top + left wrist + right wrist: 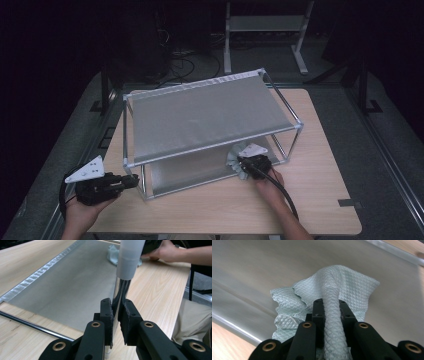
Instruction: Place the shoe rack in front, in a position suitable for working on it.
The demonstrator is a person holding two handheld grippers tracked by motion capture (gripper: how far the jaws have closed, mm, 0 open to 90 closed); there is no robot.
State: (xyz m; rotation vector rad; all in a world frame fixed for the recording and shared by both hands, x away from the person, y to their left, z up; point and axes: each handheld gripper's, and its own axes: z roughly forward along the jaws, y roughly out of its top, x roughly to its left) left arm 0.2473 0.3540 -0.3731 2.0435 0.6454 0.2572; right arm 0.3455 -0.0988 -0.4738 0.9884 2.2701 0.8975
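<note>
A two-tier rack (pixel 210 117) with grey fabric shelves and a chrome tube frame stands on the wooden table (pixel 320 165). My left gripper (pixel 134 181) is shut on the rack's front left upright post (pixel 121 293), near its foot. My right gripper (pixel 247 163) is shut on a pale green waffle-textured cloth (pixel 332 302), which is pressed on the lower shelf (pixel 274 270) at its front right. The cloth (pixel 236 161) fans out to the left of the jaws. From the left gripper view, the cloth (pixel 112 253) and the right hand (pixel 165 251) lie at the far end of the lower shelf (pixel 67 282).
The rack's upper shelf (pixel 200 112) overhangs the lower one. A chrome base rail (pixel 30 325) runs along the table by the left gripper. A white metal stand (pixel 265 30) and cables sit on the floor beyond the table. Bare table lies right of the rack.
</note>
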